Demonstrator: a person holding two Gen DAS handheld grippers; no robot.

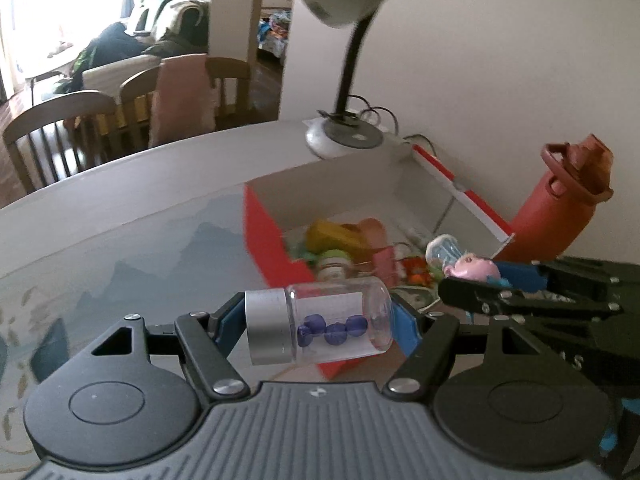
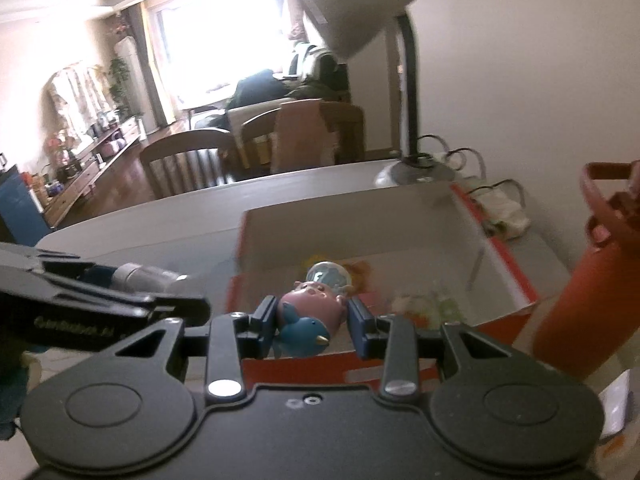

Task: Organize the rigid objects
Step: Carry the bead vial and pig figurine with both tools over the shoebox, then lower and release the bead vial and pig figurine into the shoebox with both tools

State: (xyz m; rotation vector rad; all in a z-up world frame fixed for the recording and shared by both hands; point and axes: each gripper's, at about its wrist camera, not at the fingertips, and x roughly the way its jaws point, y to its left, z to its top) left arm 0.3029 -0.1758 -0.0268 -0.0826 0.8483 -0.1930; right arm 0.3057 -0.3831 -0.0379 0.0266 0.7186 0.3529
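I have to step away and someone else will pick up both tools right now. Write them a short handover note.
Left tool: shut on the clear jar with the silver cap and blue beads, held sideways near the red box's front corner.
Right tool: shut on the pink pig figure, near the box's front wall.
Done: several small toys already lie in the box.
Left: drop the jar and figure into the box. The red bottle stands outside, beside it.
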